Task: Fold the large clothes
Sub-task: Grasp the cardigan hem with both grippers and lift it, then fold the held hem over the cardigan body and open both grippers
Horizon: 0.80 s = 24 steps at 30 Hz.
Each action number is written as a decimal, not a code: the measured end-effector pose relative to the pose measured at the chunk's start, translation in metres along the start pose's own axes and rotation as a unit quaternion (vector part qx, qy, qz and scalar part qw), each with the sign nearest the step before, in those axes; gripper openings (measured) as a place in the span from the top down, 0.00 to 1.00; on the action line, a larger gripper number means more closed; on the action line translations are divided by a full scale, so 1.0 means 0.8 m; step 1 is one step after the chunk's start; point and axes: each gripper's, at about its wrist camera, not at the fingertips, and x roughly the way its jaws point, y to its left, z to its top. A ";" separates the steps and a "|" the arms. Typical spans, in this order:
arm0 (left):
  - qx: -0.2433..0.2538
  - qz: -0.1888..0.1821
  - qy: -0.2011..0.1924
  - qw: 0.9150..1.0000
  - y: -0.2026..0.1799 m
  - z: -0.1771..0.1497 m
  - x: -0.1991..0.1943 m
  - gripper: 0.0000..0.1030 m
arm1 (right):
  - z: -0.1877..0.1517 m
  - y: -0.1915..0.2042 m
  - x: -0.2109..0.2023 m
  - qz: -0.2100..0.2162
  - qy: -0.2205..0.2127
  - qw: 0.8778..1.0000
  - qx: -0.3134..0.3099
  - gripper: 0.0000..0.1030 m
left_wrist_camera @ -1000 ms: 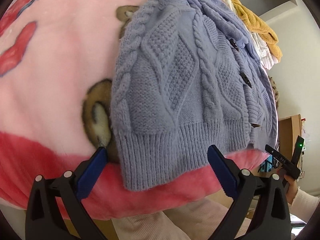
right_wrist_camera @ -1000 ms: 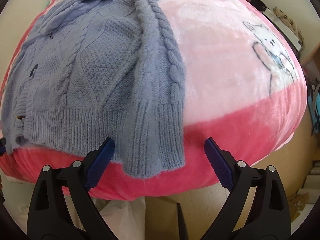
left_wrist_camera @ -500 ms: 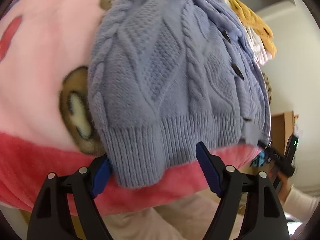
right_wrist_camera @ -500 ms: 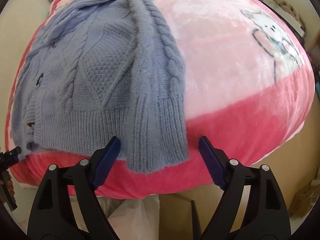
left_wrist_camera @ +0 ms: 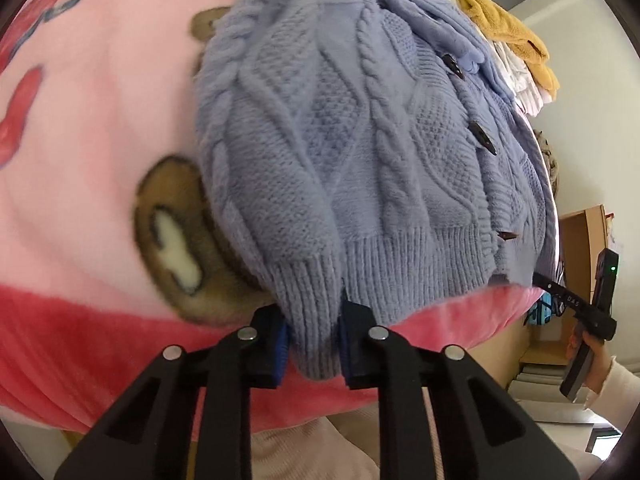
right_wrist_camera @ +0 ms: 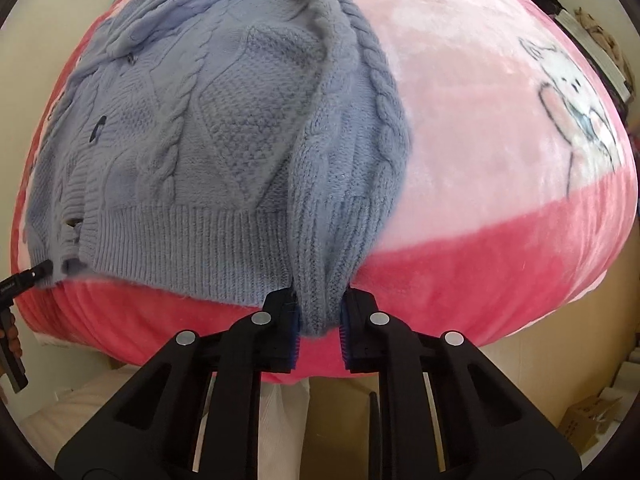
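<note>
A lavender cable-knit cardigan [left_wrist_camera: 360, 152] with dark toggle buttons lies spread on a pink blanket [left_wrist_camera: 100, 120]. My left gripper [left_wrist_camera: 312, 344] is closing, its blue pads pressing the bunched ribbed hem at the cardigan's left bottom corner. In the right wrist view the same cardigan [right_wrist_camera: 208, 128] lies with a sleeve folded down its right side. My right gripper [right_wrist_camera: 318, 328] is closing too, its pads squeezing the ribbed cuff and hem at the right bottom corner. The right gripper [left_wrist_camera: 576, 308] also shows at the far right of the left wrist view, held in a person's hand.
The pink blanket [right_wrist_camera: 500, 140] carries a bear print [left_wrist_camera: 176, 232] and a white cartoon figure [right_wrist_camera: 572, 92], with a red band along the near edge. A pile of other clothes, mustard on top [left_wrist_camera: 504, 36], lies beyond the cardigan. A cardboard box [right_wrist_camera: 588, 420] sits on the floor.
Both grippers went from wide open to closed on the cardigan's ribbed bottom edge, bunching the knit between the pads. The hands barely shifted.
</note>
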 end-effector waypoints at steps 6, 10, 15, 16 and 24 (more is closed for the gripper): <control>0.001 -0.023 -0.033 0.999 -0.014 0.006 -0.034 0.84 | 0.016 0.013 -0.048 0.012 -0.022 0.999 -0.020 0.87; -0.014 -0.005 -0.072 0.997 -0.019 0.023 -0.070 0.84 | 0.042 0.028 -0.094 -0.008 -0.050 0.998 -0.043 0.87; -0.002 0.007 -0.147 0.989 -0.039 0.078 -0.125 0.84 | 0.110 0.047 -0.157 -0.025 -0.113 0.992 -0.048 0.88; 0.000 0.008 -0.158 0.987 -0.042 0.090 -0.134 0.84 | 0.122 0.053 -0.166 -0.027 -0.124 0.991 -0.050 0.88; 0.005 0.007 -0.239 0.971 -0.057 0.235 -0.202 0.84 | 0.239 0.100 -0.227 -0.075 -0.196 0.975 -0.074 0.88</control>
